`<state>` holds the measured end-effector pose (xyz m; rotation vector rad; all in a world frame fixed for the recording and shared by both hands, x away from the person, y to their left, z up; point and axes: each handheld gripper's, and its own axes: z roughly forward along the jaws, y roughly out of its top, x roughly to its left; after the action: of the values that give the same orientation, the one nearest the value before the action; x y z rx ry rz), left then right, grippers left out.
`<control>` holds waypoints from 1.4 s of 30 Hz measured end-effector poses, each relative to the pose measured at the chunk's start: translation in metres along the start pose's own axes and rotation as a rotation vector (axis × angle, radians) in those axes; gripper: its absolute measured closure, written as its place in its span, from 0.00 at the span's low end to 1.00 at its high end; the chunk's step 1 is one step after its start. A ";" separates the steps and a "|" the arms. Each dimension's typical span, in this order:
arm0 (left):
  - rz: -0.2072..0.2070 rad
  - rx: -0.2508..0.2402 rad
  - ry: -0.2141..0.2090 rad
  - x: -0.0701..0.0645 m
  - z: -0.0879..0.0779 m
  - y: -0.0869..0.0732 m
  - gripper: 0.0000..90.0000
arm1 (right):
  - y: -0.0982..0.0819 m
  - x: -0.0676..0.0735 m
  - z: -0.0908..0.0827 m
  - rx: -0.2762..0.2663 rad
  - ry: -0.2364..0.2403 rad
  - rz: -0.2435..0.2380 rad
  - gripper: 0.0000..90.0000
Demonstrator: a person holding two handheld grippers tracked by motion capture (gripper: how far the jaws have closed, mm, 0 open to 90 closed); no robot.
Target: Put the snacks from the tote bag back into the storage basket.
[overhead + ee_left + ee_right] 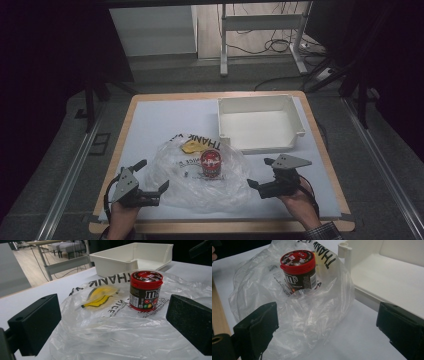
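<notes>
A clear, crinkled bag (200, 175) printed "THANK YOU" lies on the table (150, 120), a red-lidded candy jar (210, 163) upright on it. Left gripper (155, 192) and right gripper (257, 186) flank the bag, jaws wide, holding nothing.

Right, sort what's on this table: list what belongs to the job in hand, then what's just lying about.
In the job:
- clear crinkled plastic bag with black lettering
- red-lidded brown candy jar, standing upright on the bag
- left tongs and right tongs, both open, at the bag's two sides

Lying about:
- empty white plastic bin, behind the bag
- white metal frame on the floor beyond the table
</notes>
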<state>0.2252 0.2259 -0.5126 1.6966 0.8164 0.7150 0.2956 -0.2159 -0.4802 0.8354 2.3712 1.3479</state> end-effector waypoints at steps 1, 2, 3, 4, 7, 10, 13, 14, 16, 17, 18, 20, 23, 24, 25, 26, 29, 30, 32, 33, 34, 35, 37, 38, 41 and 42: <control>0.000 -0.001 0.001 0.000 0.000 0.000 0.00 | 0.001 0.000 0.001 0.002 0.001 0.003 0.05; 0.000 -0.001 0.001 0.000 0.000 0.000 0.00 | 0.001 0.000 0.001 0.002 0.001 0.003 0.05; -0.001 -0.001 0.001 0.000 0.000 0.000 0.00 | 0.002 0.000 0.002 0.001 0.006 0.000 0.05; -0.001 -0.002 0.002 0.000 0.000 0.000 0.00 | 0.002 0.000 0.002 0.001 0.006 0.000 0.05; -0.003 -0.003 0.000 0.000 0.000 0.000 0.00 | 0.005 0.001 0.005 0.006 0.015 -0.011 0.05; -0.005 -0.005 0.001 0.001 -0.001 0.000 0.00 | 0.006 0.001 0.006 0.015 0.016 -0.017 0.05; -0.007 -0.005 0.001 0.001 -0.001 0.000 0.00 | 0.007 0.003 0.010 0.027 0.029 -0.017 0.05; -0.007 -0.005 0.001 0.001 -0.001 0.000 0.00 | 0.007 0.003 0.010 0.027 0.029 -0.017 0.05; -0.001 -0.001 0.000 0.000 0.000 0.000 0.00 | 0.008 0.004 0.012 0.033 0.028 -0.019 0.05; 0.001 0.001 -0.002 0.000 0.000 0.000 0.00 | 0.009 0.004 0.014 0.041 0.024 -0.028 0.05; 0.001 0.001 -0.002 0.000 0.000 0.000 0.00 | 0.009 0.004 0.015 0.046 0.022 -0.032 0.05; 0.002 0.001 -0.002 0.000 0.000 0.000 0.00 | 0.009 0.005 0.016 0.048 0.025 -0.032 0.05; -0.001 -0.001 -0.001 0.000 0.000 0.000 0.00 | 0.010 0.005 0.017 0.048 0.033 -0.032 0.04; -0.001 -0.001 -0.001 0.000 0.000 0.000 0.00 | 0.010 0.005 0.017 0.048 0.033 -0.032 0.04; 0.000 0.000 -0.001 0.000 0.000 0.000 0.00 | 0.011 0.005 0.018 0.049 0.031 -0.032 0.04; 0.000 0.000 -0.001 0.000 0.000 0.000 0.00 | 0.011 0.005 0.018 0.051 0.032 -0.032 0.04; 0.003 0.001 -0.001 0.000 0.000 0.000 0.00 | 0.013 0.006 0.021 0.054 0.032 -0.028 0.04; 0.003 0.001 -0.001 0.000 0.000 0.000 0.00 | 0.013 0.006 0.021 0.054 0.032 -0.028 0.04; 0.003 0.001 -0.001 0.000 0.000 0.000 0.00 | 0.015 0.006 0.023 0.063 0.026 -0.026 0.04; 0.004 0.001 -0.001 0.000 0.000 0.000 0.00 | 0.016 0.007 0.025 0.067 0.026 -0.027 0.04; 0.004 0.001 -0.001 0.000 0.000 0.000 0.00 | 0.017 0.007 0.025 0.066 0.024 -0.029 0.04; 0.005 0.001 -0.002 -0.001 0.000 0.000 0.00 | 0.018 0.008 0.026 0.070 0.024 -0.030 0.04; 0.005 0.002 -0.002 -0.001 0.000 0.000 0.00 | 0.019 0.008 0.028 0.075 0.023 -0.038 0.04; 0.005 0.002 -0.002 -0.001 0.000 0.000 0.00 | 0.019 0.008 0.028 0.075 0.023 -0.038 0.04; 0.005 0.001 -0.002 0.000 0.000 0.000 0.00 | 0.020 0.010 0.032 0.085 0.024 -0.049 0.04; 0.005 0.001 -0.002 0.000 0.000 0.000 0.00 | 0.021 0.011 0.033 0.089 0.025 -0.052 0.04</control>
<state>0.2247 0.2256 -0.5124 1.7002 0.8119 0.7163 0.3110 -0.1788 -0.4795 0.7797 2.4696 1.2483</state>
